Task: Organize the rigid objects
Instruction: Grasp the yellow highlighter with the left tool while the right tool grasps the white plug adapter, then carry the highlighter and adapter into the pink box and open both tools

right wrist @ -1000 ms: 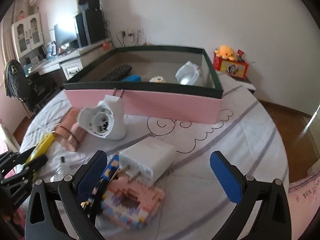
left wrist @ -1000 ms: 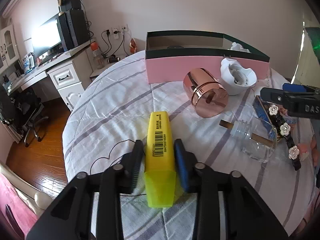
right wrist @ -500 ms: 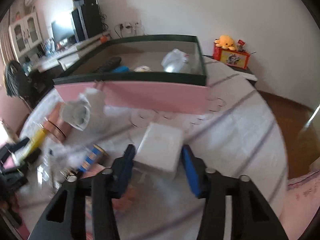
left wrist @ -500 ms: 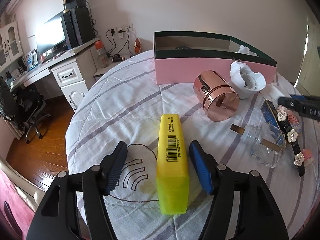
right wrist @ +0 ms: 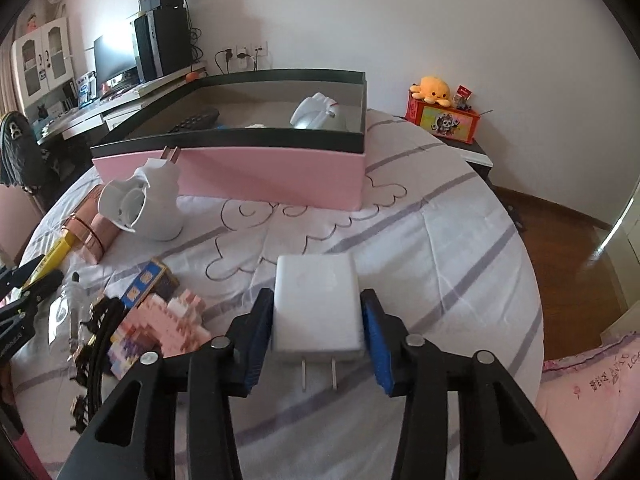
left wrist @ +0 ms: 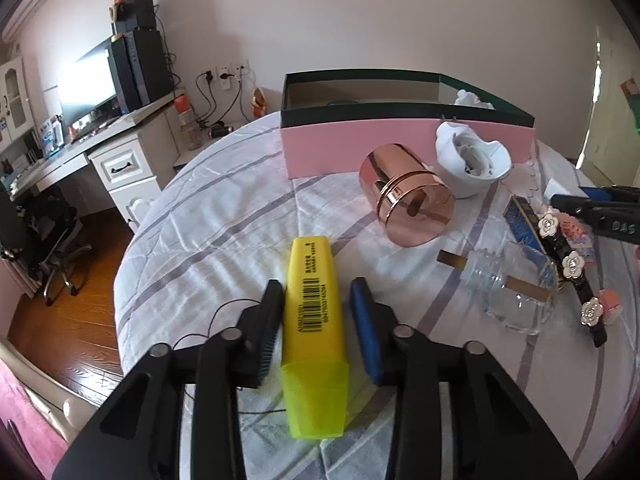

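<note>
Two grips are forming on the near table: the left gripper has just been closing on the yellow highlighter, the right gripper brackets the white charger, jaws reopening slightly. Either may slip before reaching the far pink box.

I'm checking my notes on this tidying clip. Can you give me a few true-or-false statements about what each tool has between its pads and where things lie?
1. The left tool has a yellow highlighter between its pads. True.
2. The right tool straddles a pink brick model. False: a white charger sits between its pads; the brick model lies beside it.
3. The rose-gold canister lies inside the pink box. False: it lies on the cloth in front of the pink box.
4. The charger's prongs point toward the camera. True.
</note>
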`<state>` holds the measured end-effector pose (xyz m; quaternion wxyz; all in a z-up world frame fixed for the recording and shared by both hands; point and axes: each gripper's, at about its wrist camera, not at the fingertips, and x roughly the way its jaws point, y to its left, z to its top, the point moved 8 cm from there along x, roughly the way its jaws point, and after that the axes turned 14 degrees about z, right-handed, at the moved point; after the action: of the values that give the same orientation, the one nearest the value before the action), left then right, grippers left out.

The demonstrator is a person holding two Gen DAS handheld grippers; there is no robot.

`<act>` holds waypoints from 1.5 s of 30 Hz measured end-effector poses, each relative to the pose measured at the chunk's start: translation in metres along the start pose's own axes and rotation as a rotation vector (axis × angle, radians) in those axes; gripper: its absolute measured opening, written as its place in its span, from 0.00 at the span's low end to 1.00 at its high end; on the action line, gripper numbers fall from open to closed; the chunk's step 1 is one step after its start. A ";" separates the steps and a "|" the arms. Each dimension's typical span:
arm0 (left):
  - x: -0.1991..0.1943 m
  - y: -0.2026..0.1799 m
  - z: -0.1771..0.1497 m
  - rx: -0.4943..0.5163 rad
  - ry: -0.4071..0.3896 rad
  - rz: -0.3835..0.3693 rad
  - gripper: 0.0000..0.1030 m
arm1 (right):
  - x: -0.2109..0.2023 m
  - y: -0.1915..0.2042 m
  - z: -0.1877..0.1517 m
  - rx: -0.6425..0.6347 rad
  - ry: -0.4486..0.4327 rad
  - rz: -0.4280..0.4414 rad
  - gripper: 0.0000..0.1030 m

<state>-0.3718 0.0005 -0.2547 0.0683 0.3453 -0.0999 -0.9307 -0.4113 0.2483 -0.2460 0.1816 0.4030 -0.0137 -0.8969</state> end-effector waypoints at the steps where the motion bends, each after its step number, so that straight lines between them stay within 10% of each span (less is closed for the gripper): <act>1: 0.000 0.000 0.000 0.000 -0.001 0.000 0.28 | 0.003 -0.001 -0.001 -0.002 0.010 -0.008 0.48; 29: -0.062 -0.001 0.015 -0.023 -0.089 -0.080 0.25 | -0.069 0.020 -0.005 0.030 -0.157 0.126 0.40; 45: -0.183 0.030 0.058 -0.077 -0.344 -0.017 0.25 | -0.182 0.094 0.022 -0.114 -0.384 0.134 0.40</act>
<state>-0.2707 0.0151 -0.0894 0.0556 0.1791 -0.0717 -0.9796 -0.2865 0.2193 -0.0843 0.2574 0.2119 -0.0242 -0.9425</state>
